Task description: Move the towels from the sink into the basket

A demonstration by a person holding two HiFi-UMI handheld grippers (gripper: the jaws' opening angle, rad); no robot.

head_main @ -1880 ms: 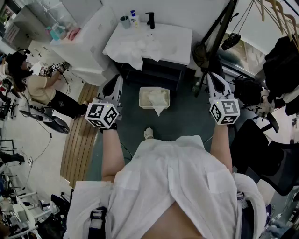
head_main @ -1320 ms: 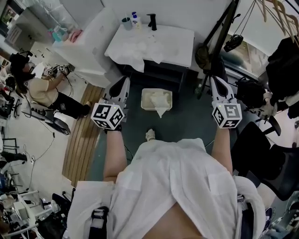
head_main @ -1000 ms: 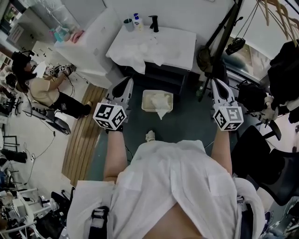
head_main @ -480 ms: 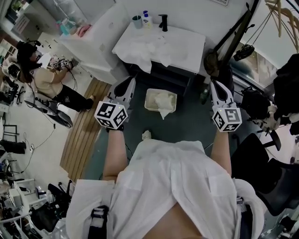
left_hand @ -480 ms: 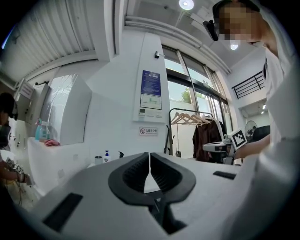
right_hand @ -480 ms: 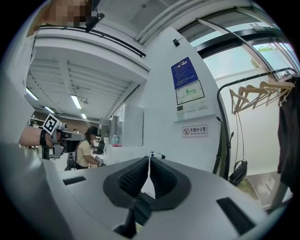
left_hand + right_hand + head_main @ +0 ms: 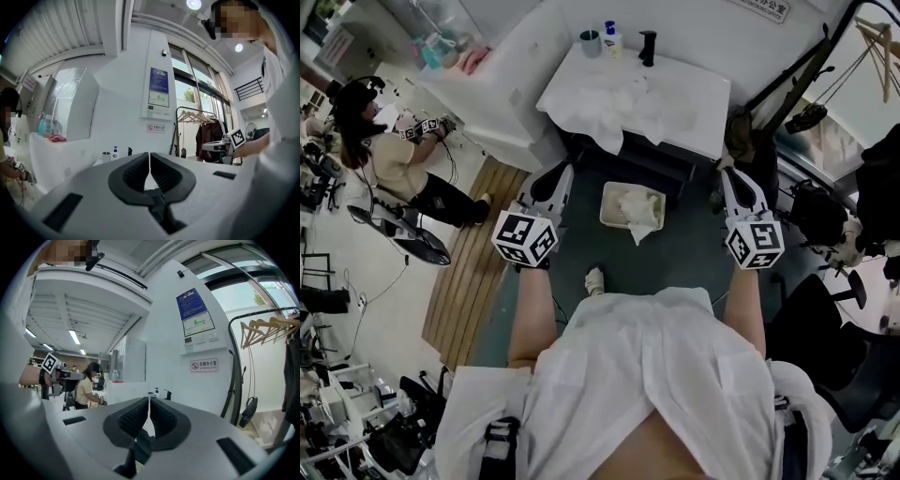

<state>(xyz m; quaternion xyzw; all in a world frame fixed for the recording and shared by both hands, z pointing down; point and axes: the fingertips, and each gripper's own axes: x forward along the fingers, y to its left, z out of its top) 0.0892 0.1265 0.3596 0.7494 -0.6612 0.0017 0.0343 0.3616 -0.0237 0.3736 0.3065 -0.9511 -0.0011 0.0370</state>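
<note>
White towels [image 7: 619,101] lie crumpled in and over the white sink counter [image 7: 705,86] at the top of the head view, one hanging over its front edge. On the floor in front of it stands a white basket [image 7: 614,217] with a towel [image 7: 639,208] in it, draped over its near rim. My left gripper [image 7: 560,172] hangs left of the basket, my right gripper [image 7: 733,175] right of it. Both point level toward the counter and are shut with nothing between the jaws, as the left gripper view [image 7: 149,158] and right gripper view [image 7: 149,401] show.
A cup [image 7: 590,42], a soap bottle [image 7: 610,38] and a black faucet [image 7: 648,46] stand at the counter's back edge. A white cabinet [image 7: 492,89] adjoins on the left, where a seated person [image 7: 389,157] works. A tripod and a clothes rack [image 7: 811,75] crowd the right.
The counter and basket have slid down and right in the head view and sit closer. Both grippers have kept their pose, shut, either side of the basket.
</note>
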